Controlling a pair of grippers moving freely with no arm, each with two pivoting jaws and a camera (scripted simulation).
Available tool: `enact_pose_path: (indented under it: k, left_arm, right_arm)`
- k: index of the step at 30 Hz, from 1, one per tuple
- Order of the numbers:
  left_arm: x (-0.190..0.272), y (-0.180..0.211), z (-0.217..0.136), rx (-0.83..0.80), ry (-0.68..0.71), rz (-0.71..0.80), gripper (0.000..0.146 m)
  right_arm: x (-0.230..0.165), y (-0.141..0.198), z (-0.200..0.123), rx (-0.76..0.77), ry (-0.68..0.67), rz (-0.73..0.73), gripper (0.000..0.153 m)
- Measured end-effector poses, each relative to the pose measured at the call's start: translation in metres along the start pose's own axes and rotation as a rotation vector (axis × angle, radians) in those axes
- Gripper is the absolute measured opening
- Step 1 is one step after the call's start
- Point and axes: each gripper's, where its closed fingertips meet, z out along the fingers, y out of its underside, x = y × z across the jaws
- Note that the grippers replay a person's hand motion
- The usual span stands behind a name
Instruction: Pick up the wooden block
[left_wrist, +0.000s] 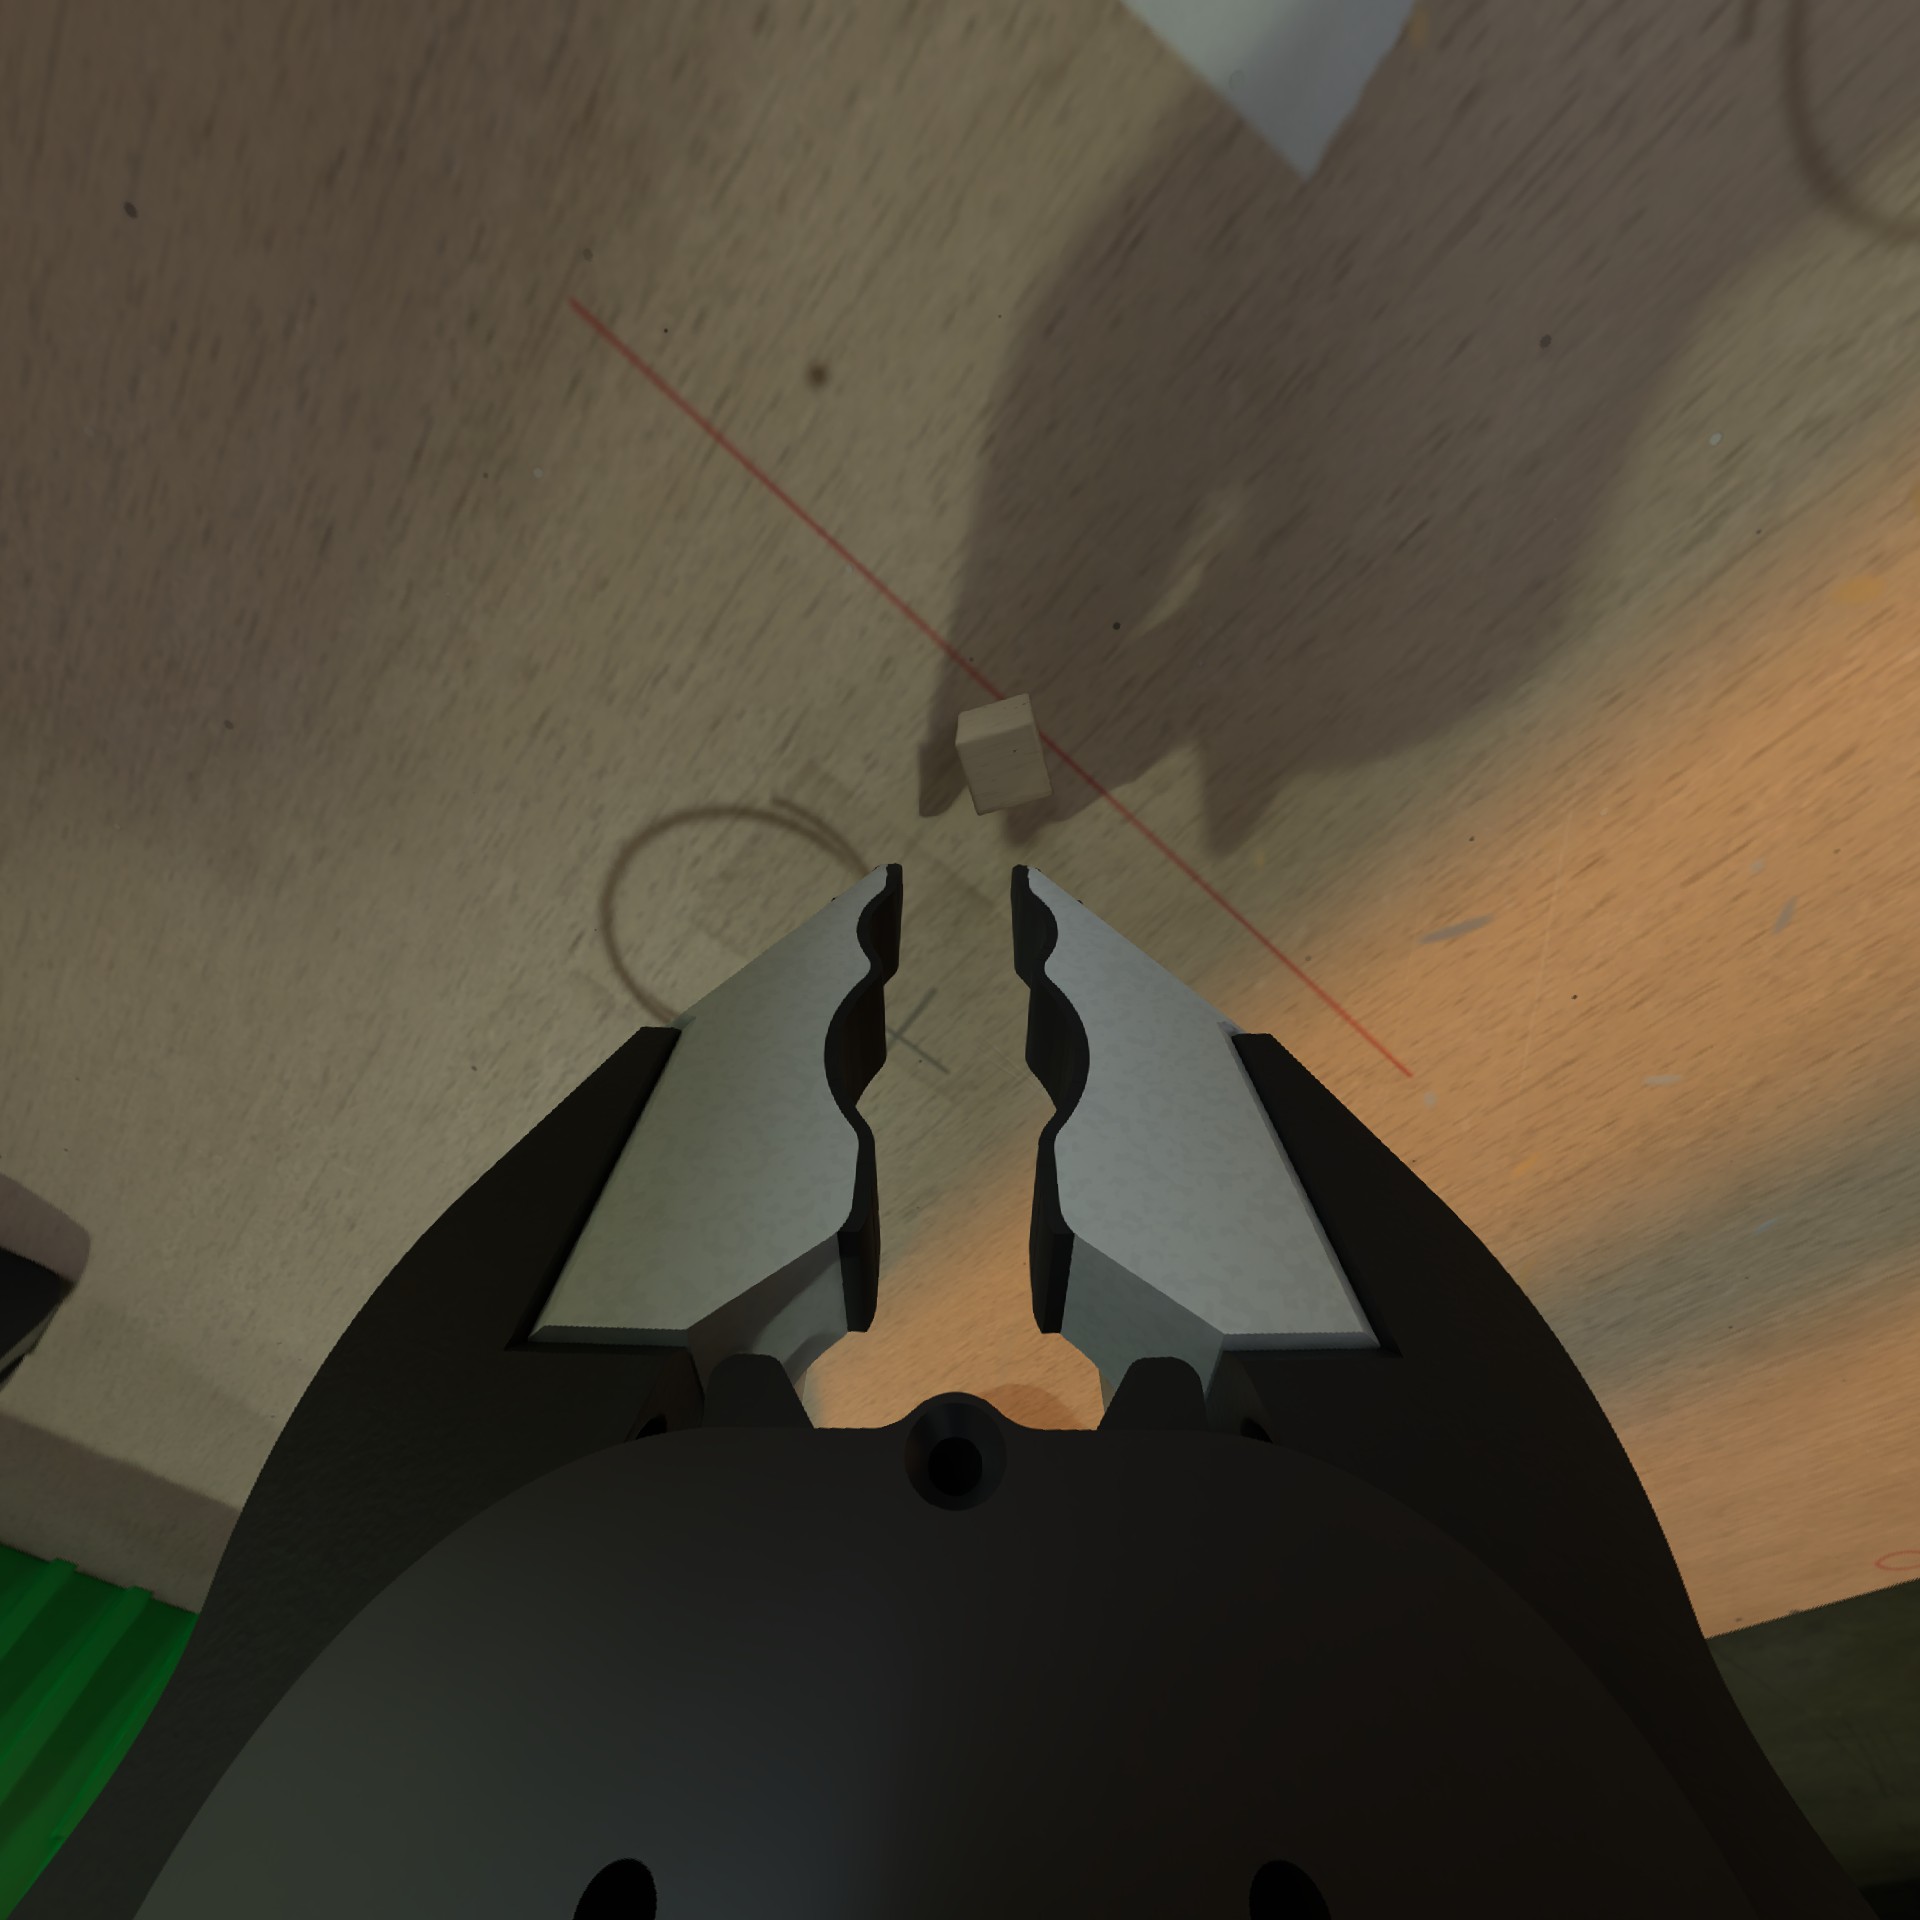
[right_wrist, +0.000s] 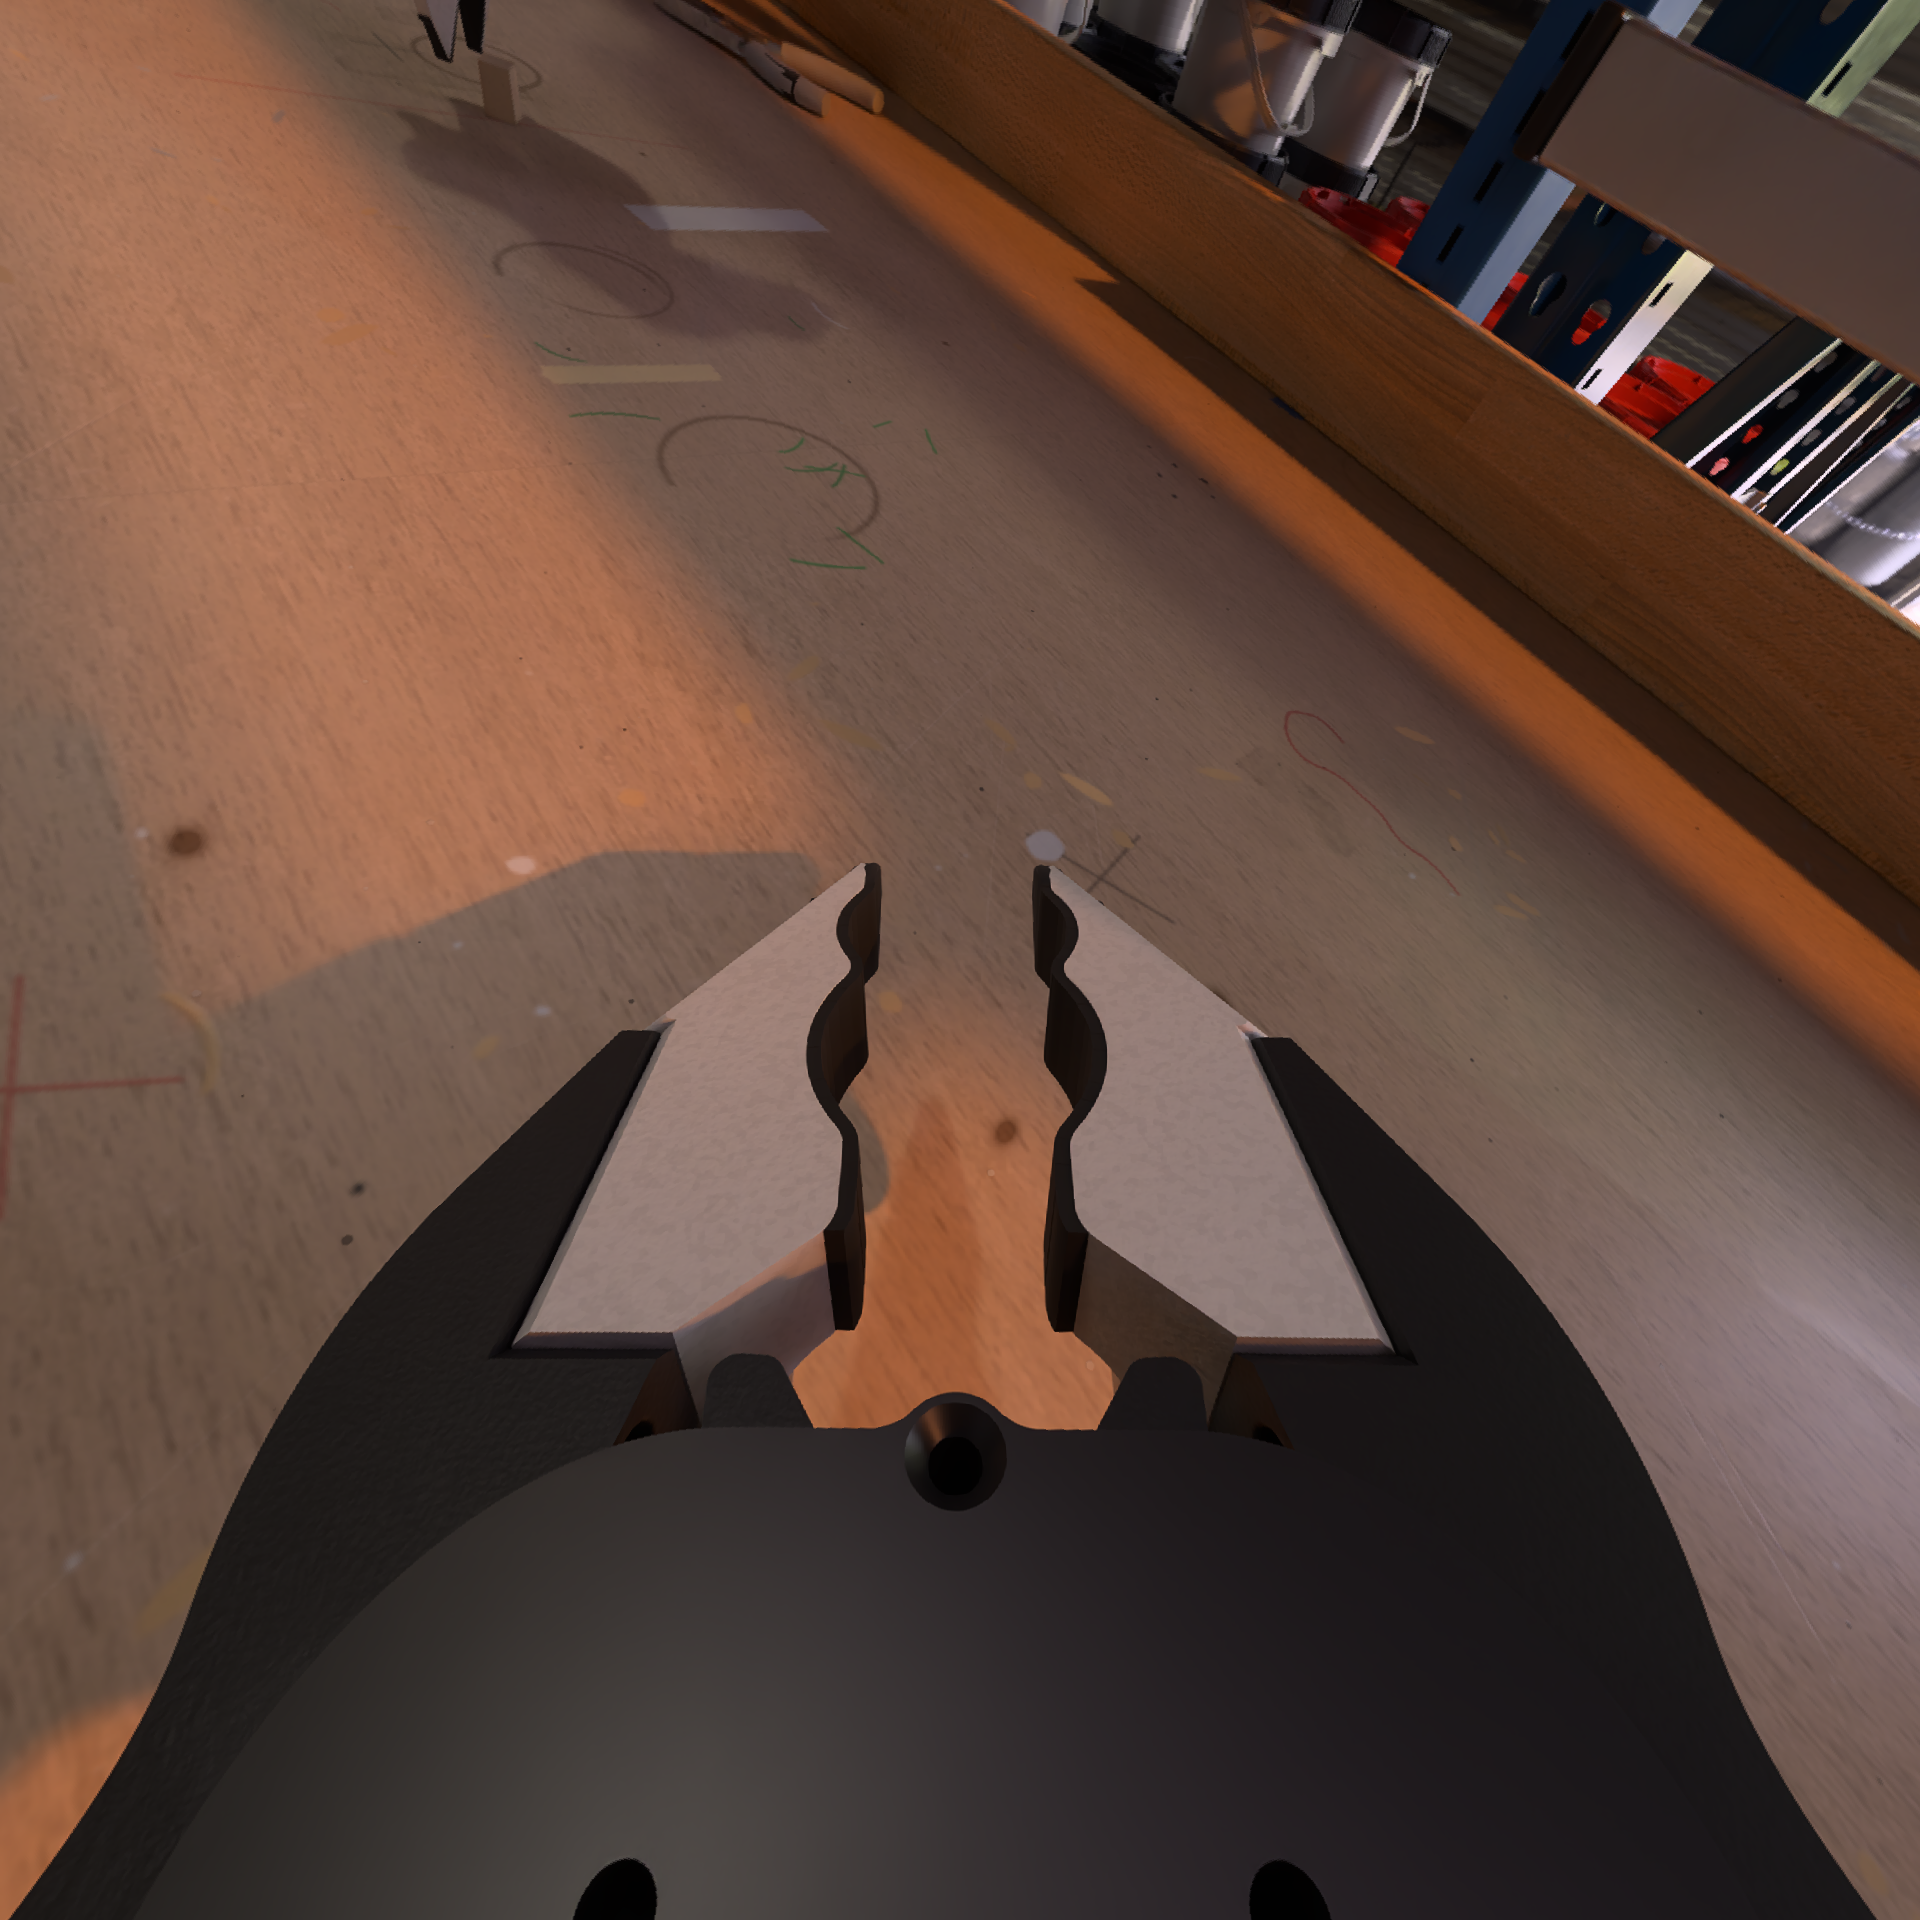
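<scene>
A small pale wooden block (left_wrist: 1002, 753) sits on the wooden tabletop, on a thin red line. My left gripper (left_wrist: 956, 873) hovers above the table, open and empty, with the block just beyond its fingertips and a little to the right. In the right wrist view the same block (right_wrist: 500, 85) shows far off at the top left, with the left gripper's fingertips (right_wrist: 453, 26) just above it. My right gripper (right_wrist: 956, 873) is open and empty, low over the table, far from the block.
A wooden wall (right_wrist: 1455, 395) runs along the table's right side, with shelving and containers behind it. A white sheet (left_wrist: 1278, 73) lies at the far end. Pencils or sticks (right_wrist: 790, 73) lie near the wall. A green thing (left_wrist: 62, 1683) shows at lower left.
</scene>
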Motion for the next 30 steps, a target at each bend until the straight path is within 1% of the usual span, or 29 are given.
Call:
enact_pose_path:
  k: [4,8,9,10,11,12,14,16,18,20,21,23,24,26,28,30]
  left_arm:
    - [0.001,-0.001,0.001,0.018,0.004,-0.026,0.02]
    - [0.003,-0.002,-0.002,0.056,-0.038,-0.032,0.018]
    - [0.002,-0.003,-0.008,0.083,-0.076,-0.036,0.013]
    - [0.001,-0.005,-0.018,0.13,-0.124,-0.043,0.004]
    - [0.003,-0.009,-0.032,0.19,-0.153,-0.06,0.001]
    - [0.01,-0.015,-0.049,0.263,-0.163,-0.068,0.0]
    - [0.033,-0.027,-0.082,0.386,-0.162,-0.038,0.0]
    - [0.055,-0.036,-0.102,0.417,-0.204,0.024,0.0]
    - [0.073,-0.044,-0.111,0.436,-0.216,0.063,0.0]
    - [0.073,-0.044,-0.107,0.388,-0.253,0.064,0.0]
    - [0.069,-0.042,-0.099,0.344,-0.259,0.053,0.001]
    - [0.051,-0.037,-0.074,0.277,-0.243,-0.017,0.002]
    - [0.042,-0.033,-0.058,0.239,-0.211,-0.064,0.006]
    - [0.024,-0.025,-0.027,0.163,-0.152,-0.161,0.023]
    - [0.011,-0.021,-0.004,0.12,-0.114,-0.236,0.029]
    - [0.004,-0.025,0.004,0.144,-0.06,-0.304,0.029]
  right_arm:
    - [-0.001,0.001,-0.001,-0.002,0.0,-0.009,0.028]
    - [0.0,-0.001,-0.003,0.011,0.001,-0.008,0.027]
    - [0.0,-0.002,-0.004,0.017,0.002,-0.006,0.027]
    - [0.001,-0.003,-0.006,0.024,0.003,0.001,0.027]
    - [0.001,-0.003,-0.007,0.032,0.002,0.011,0.027]
    - [0.002,-0.004,-0.009,0.041,0.001,0.022,0.027]
    - [0.005,-0.006,-0.013,0.061,0.0,0.044,0.027]
    - [0.006,-0.007,-0.014,0.07,-0.009,0.064,0.027]
    - [0.006,-0.007,-0.014,0.067,-0.023,0.072,0.028]
    - [0.004,-0.007,-0.014,0.068,-0.031,0.061,0.028]
    - [0.003,-0.008,-0.015,0.071,-0.031,0.05,0.028]
    - [0.0,-0.008,-0.016,0.074,-0.03,0.032,0.028]
    - [-0.001,-0.008,-0.016,0.072,-0.031,0.03,0.027]
    - [-0.001,-0.008,-0.017,0.071,-0.027,0.028,0.027]
    - [0.0,-0.007,-0.018,0.071,-0.019,0.034,0.027]
    - [0.002,-0.007,-0.02,0.074,-0.009,0.044,0.027]
